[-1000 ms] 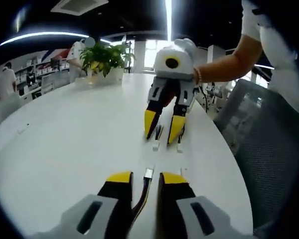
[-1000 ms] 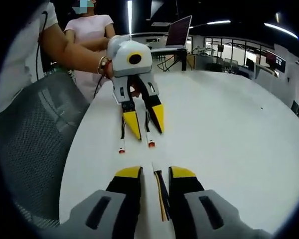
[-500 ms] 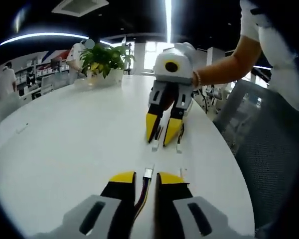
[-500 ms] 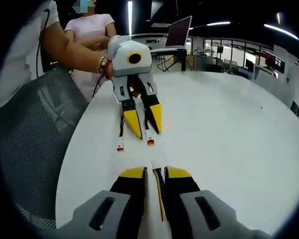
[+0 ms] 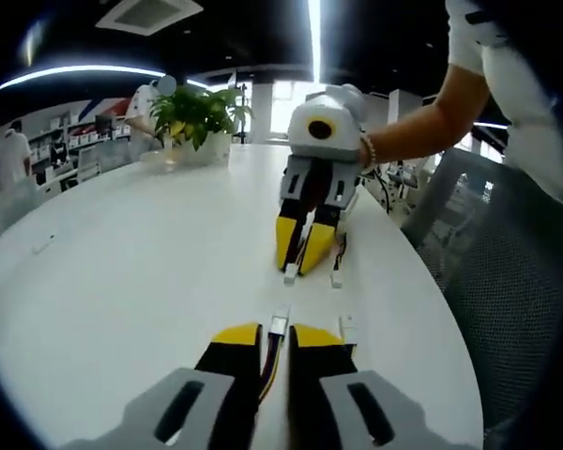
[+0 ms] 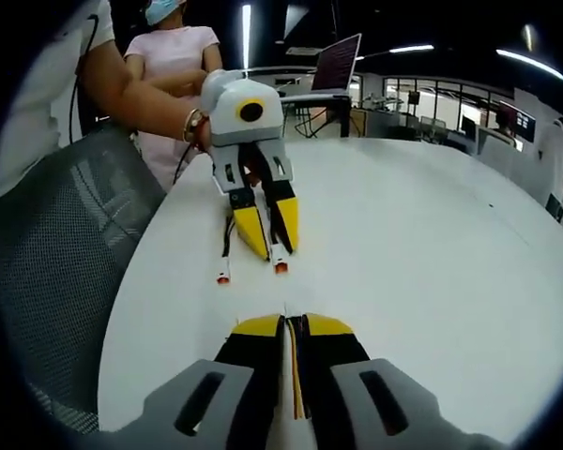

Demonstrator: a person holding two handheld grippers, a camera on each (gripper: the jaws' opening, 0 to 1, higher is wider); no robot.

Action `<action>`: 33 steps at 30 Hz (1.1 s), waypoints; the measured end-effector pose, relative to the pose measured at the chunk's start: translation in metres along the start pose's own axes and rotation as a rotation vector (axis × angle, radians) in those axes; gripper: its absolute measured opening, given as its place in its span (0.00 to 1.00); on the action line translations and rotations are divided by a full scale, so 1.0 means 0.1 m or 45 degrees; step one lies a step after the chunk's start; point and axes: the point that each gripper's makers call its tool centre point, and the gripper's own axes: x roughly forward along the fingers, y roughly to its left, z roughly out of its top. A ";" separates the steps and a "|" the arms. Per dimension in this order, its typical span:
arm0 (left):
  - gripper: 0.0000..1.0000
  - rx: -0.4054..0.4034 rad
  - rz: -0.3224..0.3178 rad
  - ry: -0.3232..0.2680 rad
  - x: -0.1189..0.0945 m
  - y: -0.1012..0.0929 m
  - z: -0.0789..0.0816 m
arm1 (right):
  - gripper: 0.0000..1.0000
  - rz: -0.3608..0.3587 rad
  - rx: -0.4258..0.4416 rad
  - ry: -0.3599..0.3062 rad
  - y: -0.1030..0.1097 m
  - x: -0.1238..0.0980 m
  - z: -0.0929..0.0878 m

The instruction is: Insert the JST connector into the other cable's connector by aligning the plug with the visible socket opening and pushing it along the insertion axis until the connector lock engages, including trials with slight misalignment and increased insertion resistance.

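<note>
1. In the left gripper view we see our left gripper (image 5: pixel 274 339) at the bottom, its yellow-tipped jaws drawn close on a thin cable of red, yellow and black wires (image 5: pixel 268 364), which runs up between them.
2. That cable ends in a small white JST connector (image 5: pixel 279 324) just past the jaw tips, lying low over the round white bench (image 5: pixel 122 272).
3. Across from it, the right gripper (image 5: pixel 300 262) points back toward us, held by a person's hand with a bracelet at the wrist (image 5: pixel 370 150).
4. Its jaws are nearly together around a second thin cable, whose white connector end (image 5: pixel 290 274) sits at the jaw tips, a short gap from our connector and roughly in line with it.
5. A loose white connector branch (image 5: pixel 337 277) lies on the bench just beside that gripper; another small white piece (image 5: pixel 347 326) lies by our own right jaw.
6. In the right gripper view the jaws are pressed almost shut on a thin yellow-and-black cable (image 6: pixel 296 384); we cannot quite make out its tip.
7. There the left gripper (image 6: pixel 270 246) faces us, with two red-tipped connector ends (image 6: pixel 281 267) on the bench at its jaws.
8. A grey mesh chair (image 6: pixel 66 272) stands beside the bench, and a potted green plant (image 5: pixel 197 114) sits at its far edge.
</note>
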 end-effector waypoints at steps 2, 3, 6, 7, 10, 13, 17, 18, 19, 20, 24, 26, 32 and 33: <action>0.03 0.008 0.007 -0.002 0.00 0.00 0.00 | 0.05 -0.002 -0.005 -0.005 0.00 0.00 0.00; 0.03 0.015 0.015 0.000 0.00 0.01 0.00 | 0.05 -0.002 -0.007 -0.007 0.00 0.00 0.00; 0.01 0.014 0.016 0.002 0.00 0.01 0.00 | 0.05 -0.009 -0.031 -0.009 -0.01 0.00 0.00; 0.01 0.018 0.016 0.002 0.00 0.01 0.00 | 0.05 -0.008 -0.037 -0.008 -0.01 0.00 0.00; 0.01 0.019 0.014 0.001 0.00 0.01 0.00 | 0.04 -0.011 -0.046 -0.004 -0.02 0.00 0.00; 0.01 0.022 0.014 0.004 0.00 0.01 0.00 | 0.04 -0.016 -0.043 -0.003 -0.04 0.00 0.00; 0.01 0.047 0.034 0.009 0.01 0.04 0.01 | 0.04 0.001 -0.043 0.004 -0.03 0.00 0.00; 0.01 0.042 0.033 0.012 0.01 0.05 0.01 | 0.04 0.001 -0.046 0.007 -0.03 0.00 0.00; 0.01 0.042 0.033 0.013 0.01 0.05 0.01 | 0.04 0.004 -0.048 0.010 -0.03 0.00 0.00; 0.01 0.043 0.033 0.015 0.01 0.05 0.01 | 0.04 0.005 -0.046 0.009 -0.03 0.00 0.01; 0.01 0.043 0.058 0.027 -0.01 0.09 0.02 | 0.04 0.012 -0.045 0.004 -0.02 -0.01 0.03; 0.01 0.037 0.058 0.024 -0.03 0.09 0.05 | 0.04 0.011 -0.049 0.006 -0.03 -0.02 0.04; 0.00 0.064 0.050 0.051 -0.06 0.06 0.09 | 0.04 0.005 -0.064 0.002 -0.04 -0.07 0.12; 0.00 0.068 0.049 0.054 -0.06 0.05 0.10 | 0.04 0.004 -0.069 0.002 -0.04 -0.08 0.13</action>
